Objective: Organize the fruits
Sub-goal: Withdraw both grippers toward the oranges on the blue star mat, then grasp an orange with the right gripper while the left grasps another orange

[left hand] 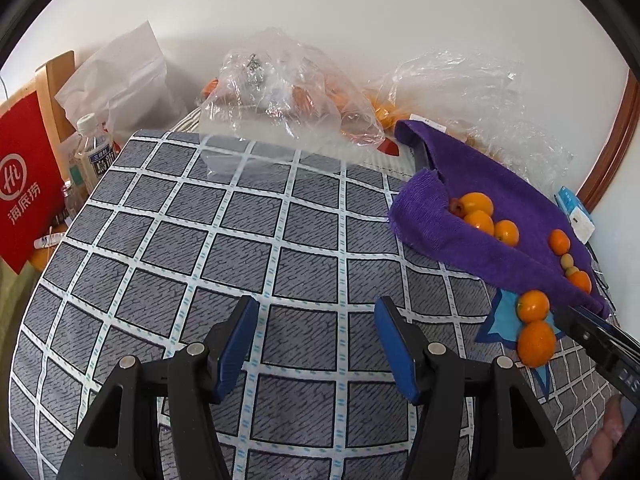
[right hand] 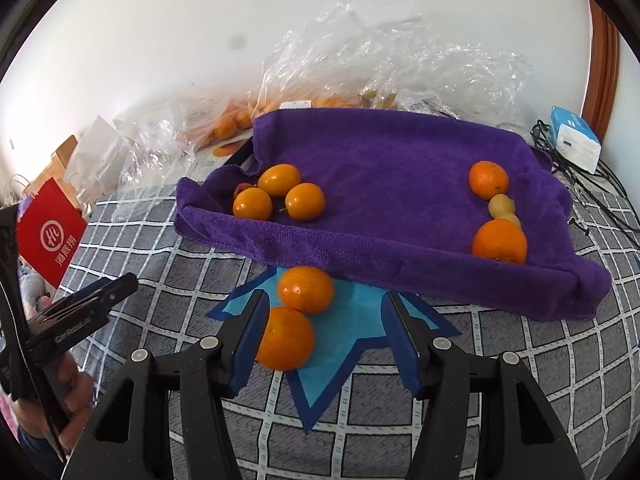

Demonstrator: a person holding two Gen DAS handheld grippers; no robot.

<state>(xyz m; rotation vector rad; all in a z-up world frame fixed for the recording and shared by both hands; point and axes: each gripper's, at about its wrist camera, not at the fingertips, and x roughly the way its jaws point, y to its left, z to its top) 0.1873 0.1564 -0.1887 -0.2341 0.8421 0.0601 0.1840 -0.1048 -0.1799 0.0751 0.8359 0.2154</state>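
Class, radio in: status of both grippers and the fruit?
Left gripper open, empty. Right gripper open, by two oranges on blue mat. Purple towel holds more. Path unobstructed.

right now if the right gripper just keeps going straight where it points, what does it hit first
The right gripper is open. Dead ahead, the far orange on the blue star mat comes first, then the purple towel's front fold. The near orange lies against the left finger and might be brushed; depth is unclear.
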